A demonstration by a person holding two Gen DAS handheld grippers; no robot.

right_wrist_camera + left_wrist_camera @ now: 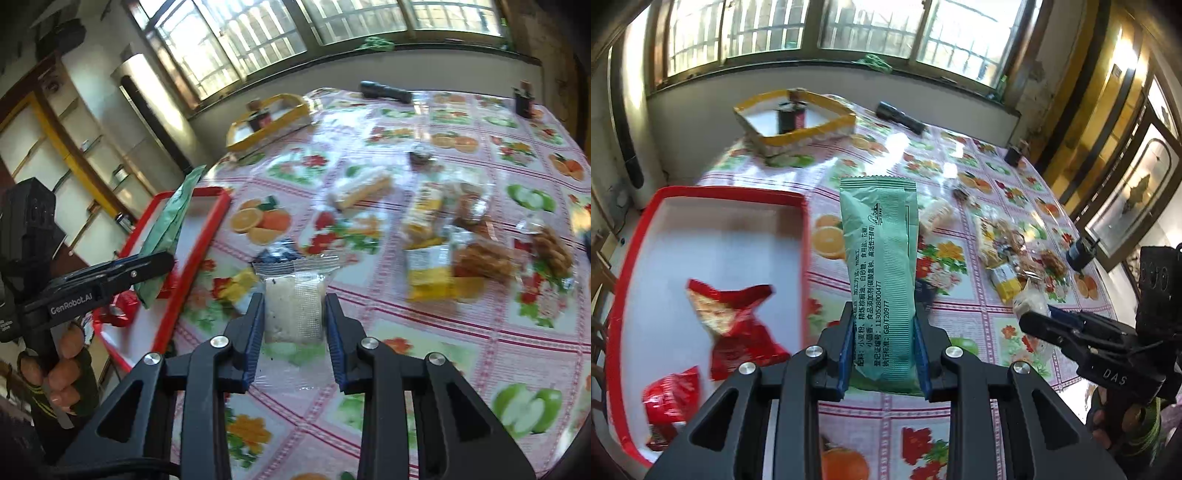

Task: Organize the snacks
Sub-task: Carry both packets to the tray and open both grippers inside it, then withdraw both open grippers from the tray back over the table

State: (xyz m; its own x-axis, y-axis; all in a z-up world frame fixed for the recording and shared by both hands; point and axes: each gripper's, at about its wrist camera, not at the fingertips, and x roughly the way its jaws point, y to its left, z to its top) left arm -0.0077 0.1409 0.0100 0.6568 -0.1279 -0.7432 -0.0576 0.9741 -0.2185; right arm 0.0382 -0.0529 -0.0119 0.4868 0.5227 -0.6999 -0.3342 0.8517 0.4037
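My left gripper [884, 314] is shut on a long green snack packet [882, 258], held upright above the table just right of the red tray [713, 192]. Two red snack packets [735, 317] lie in that tray. In the right wrist view the left gripper [166, 262] and its green packet [170, 229] hang over the red tray's [210, 191] edge. My right gripper [294, 299] is shut on a clear-wrapped white snack [293, 306], lifted off the fruit-print tablecloth. The left wrist view shows the right gripper [1034, 321] at the right edge.
A pile of wrapped snacks [436, 236] lies mid-table. A yellow-rimmed tray [812, 131] holding a dark jar [790, 114] stands at the far left corner. A black flashlight [901, 116] and a small dark bottle [1014, 153] sit along the far edge by the window.
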